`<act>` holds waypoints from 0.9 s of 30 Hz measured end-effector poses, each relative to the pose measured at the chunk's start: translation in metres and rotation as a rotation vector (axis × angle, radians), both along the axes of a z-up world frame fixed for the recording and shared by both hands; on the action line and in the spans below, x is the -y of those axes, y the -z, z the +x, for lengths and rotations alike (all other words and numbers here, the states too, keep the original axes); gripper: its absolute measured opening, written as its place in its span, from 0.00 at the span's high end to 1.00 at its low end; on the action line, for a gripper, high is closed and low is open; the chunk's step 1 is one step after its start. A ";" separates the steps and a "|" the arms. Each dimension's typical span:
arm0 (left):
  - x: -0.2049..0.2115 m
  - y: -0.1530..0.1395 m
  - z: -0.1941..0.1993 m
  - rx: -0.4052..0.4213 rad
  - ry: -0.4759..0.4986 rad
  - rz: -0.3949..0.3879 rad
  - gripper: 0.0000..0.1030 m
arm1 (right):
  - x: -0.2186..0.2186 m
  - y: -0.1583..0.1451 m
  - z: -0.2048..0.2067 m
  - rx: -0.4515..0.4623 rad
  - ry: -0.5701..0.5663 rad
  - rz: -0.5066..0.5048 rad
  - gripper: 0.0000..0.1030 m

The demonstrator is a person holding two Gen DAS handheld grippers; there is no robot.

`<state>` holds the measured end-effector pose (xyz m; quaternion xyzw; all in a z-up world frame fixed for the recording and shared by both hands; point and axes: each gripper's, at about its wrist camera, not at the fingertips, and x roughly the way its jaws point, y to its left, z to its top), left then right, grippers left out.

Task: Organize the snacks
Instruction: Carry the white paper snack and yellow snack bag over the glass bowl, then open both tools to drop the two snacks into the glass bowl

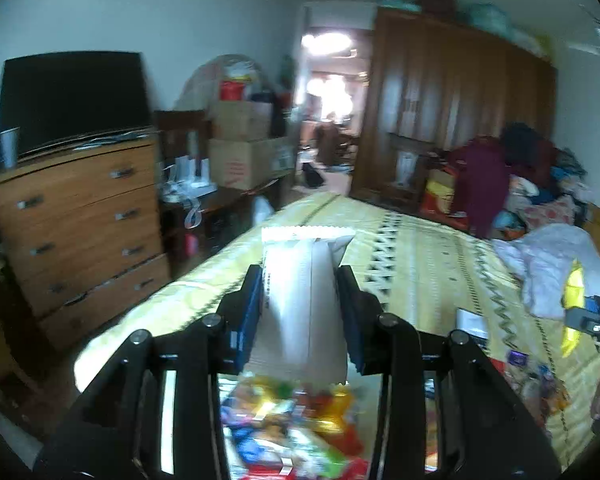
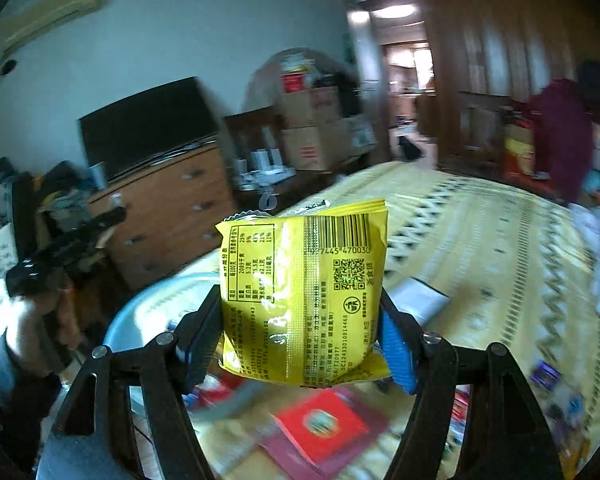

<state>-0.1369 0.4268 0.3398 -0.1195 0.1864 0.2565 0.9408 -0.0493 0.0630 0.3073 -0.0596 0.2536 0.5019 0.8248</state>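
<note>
- Your right gripper (image 2: 300, 320) is clamped on a yellow snack packet (image 2: 304, 300), held upright above the bed (image 2: 480, 248), blue pads pressing its two side edges.
- The yellow snack packet is glossy, crinkled film, roughly square, with serrated seals at the ends. Its printed back faces the camera: a barcode with the digits "7445 470030" readable beneath it, a QR code, a boxed nutrition table, a litter-bin symbol and lines of small Chinese text too fine to read.
- Your left gripper (image 1: 300, 292) is clamped on a white snack packet (image 1: 304, 292), also raised over the bed. This packet is matte and pale, taller than wide, with a zigzag-cut top seal and a centre seam; a column of small dark print runs down its left edge, illegible.
- Below both grippers a loose heap of snacks (image 1: 292, 428) lies on the bed, blurred; a flat red packet (image 2: 324, 428) with a round emblem is the only one distinguishable, its lettering unreadable.
- The bed carries a yellow woven cover with dark zigzag bands.
- A wooden chest of drawers (image 1: 84, 224) with metal handles stands to the left, cardboard boxes (image 1: 248, 148) with red print stacked beyond it.
</note>
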 end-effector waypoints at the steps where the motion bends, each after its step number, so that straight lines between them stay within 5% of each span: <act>1: -0.005 0.002 0.000 -0.011 -0.011 -0.007 0.63 | -0.020 -0.003 -0.001 -0.015 -0.037 0.000 0.28; 13: -0.050 0.039 0.002 -0.110 -0.051 -0.083 0.63 | -0.158 0.015 -0.012 -0.179 -0.226 -0.067 0.28; 27: -0.074 0.060 0.001 -0.150 -0.059 -0.119 0.63 | -0.183 0.042 -0.010 -0.217 -0.241 -0.104 0.28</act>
